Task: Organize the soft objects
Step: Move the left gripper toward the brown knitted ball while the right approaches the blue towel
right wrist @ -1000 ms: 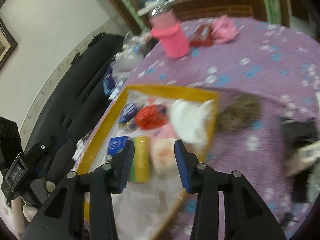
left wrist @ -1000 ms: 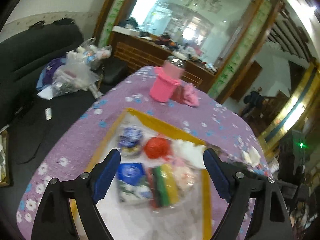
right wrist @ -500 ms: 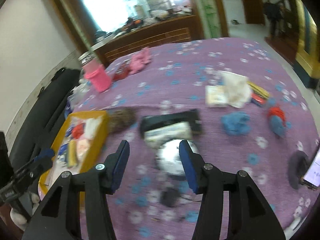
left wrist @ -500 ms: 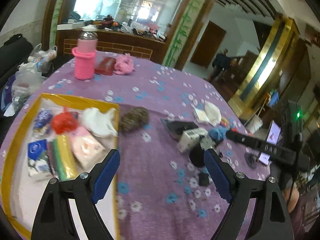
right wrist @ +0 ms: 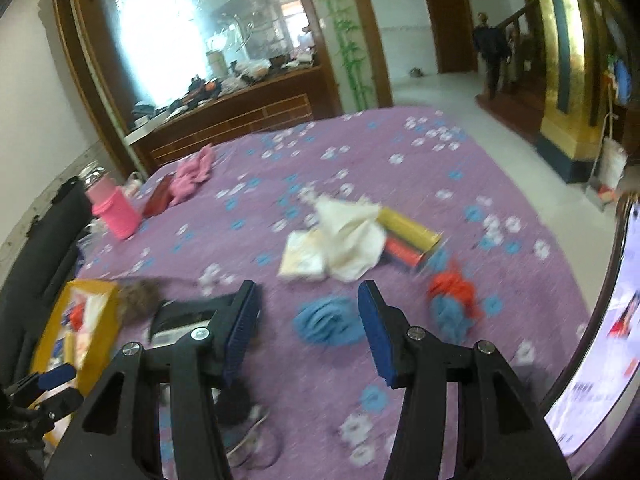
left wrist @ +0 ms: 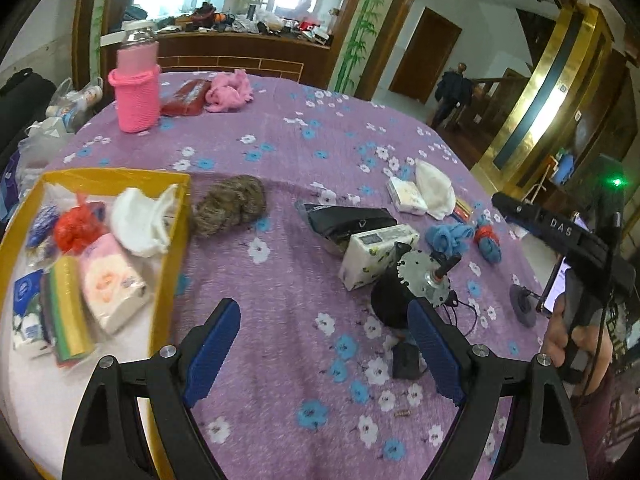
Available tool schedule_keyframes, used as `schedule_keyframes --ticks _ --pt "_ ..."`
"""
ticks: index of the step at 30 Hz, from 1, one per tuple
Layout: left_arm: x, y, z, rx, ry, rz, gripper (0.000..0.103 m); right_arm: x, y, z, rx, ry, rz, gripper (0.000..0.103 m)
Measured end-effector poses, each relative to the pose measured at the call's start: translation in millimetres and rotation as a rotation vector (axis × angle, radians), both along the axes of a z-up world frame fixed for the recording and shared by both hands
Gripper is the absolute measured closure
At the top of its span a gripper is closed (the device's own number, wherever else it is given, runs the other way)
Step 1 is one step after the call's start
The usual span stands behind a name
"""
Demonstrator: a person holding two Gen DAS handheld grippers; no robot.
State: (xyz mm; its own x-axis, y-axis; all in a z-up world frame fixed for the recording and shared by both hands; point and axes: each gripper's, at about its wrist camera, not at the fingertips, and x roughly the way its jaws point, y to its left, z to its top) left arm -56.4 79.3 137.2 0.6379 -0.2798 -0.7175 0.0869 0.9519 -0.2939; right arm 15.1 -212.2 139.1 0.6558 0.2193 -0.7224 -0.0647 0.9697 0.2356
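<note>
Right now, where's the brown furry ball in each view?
Left wrist view: brown furry ball upper left of centre, just right of the yellow tray.
Right wrist view: blurred, at far left, beside the same tray.
Shared landmark: pink bottle.

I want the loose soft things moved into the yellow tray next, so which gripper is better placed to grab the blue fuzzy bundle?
Right. The right gripper is open, empty and lined up with the blue fuzzy bundle, which shows between its fingers. The left gripper, also open and empty, sits nearer the yellow tray, with the bundle off to its side.
</note>
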Motion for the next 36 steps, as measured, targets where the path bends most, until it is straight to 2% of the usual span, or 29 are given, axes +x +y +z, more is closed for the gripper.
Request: schedule_keyframes --ticks 3,7,13,20,24,27,30,31,33,34,35,36 --pt "12 -8 -7 0.004 0.009 -0.018 0.017 1 -9 -2 -0.027 -0.028 -0.028 0.053" --pt "31 -14 -17 0.010 0.029 -0.022 0.017 6 -19 -12 -0.006 -0.001 -0.038 0.053" --pt "46 20 -10 -0.012 0.006 0.103 0.017 7 -28 -21 0.034 0.021 -0.055 0.053" --pt "61 32 -10 0.052 -0.007 0.149 0.017 7 -29 -27 0.041 0.037 -0.061 0.053" --pt "98 20 -11 0.119 -0.006 0.127 0.017 7 -29 -30 0.045 0.036 -0.068 0.053" --pt "135 21 -19 0.125 0.037 0.127 0.017 7 -27 -32 0.041 0.037 -0.062 0.053" --pt "167 24 -39 0.092 0.145 0.112 0.019 6 -22 -32 0.025 0.033 -0.053 0.053" --pt "177 23 -51 0.065 0.222 0.087 0.020 6 -21 -32 0.020 0.030 -0.051 0.053" --pt "173 19 -54 0.049 0.263 0.045 0.021 5 -21 -32 0.018 0.029 -0.048 0.053" --pt "170 18 -52 0.000 0.276 0.004 0.027 5 -21 -31 0.021 0.028 -0.052 0.054" --pt "160 17 -45 -0.088 0.280 -0.062 0.028 5 -21 -31 0.023 0.028 -0.054 0.053" --pt "152 16 -40 -0.123 0.277 -0.096 0.028 5 -21 -31 0.027 0.027 -0.057 0.053"
